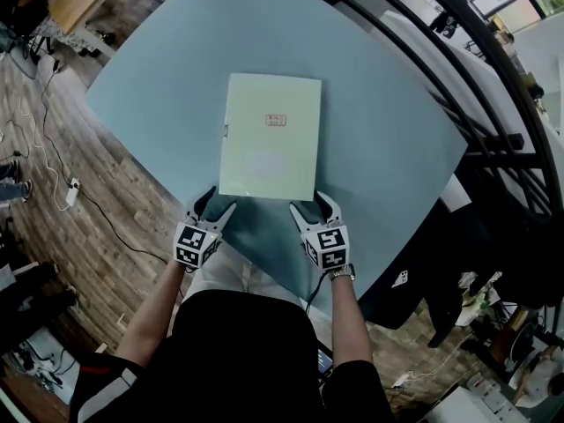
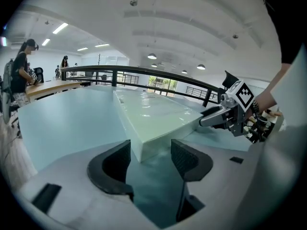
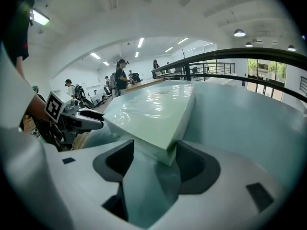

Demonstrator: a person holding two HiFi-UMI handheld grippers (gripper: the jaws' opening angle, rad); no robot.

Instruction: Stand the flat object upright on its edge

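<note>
Box (image 1: 270, 137) is lying flat on the table (image 1: 150, 86), its near corners sitting between the wide-apart jaws of left gripper (image 1: 217, 203) and right gripper (image 1: 314, 204); neither's clamped on it.

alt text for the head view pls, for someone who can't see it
Seen from above, a flat pale green box lies on a blue-grey table. The person's left hand-held gripper and right hand-held gripper are at its two near corners, jaws open and not gripping it. A wooden floor shows beyond the table edge.
</note>
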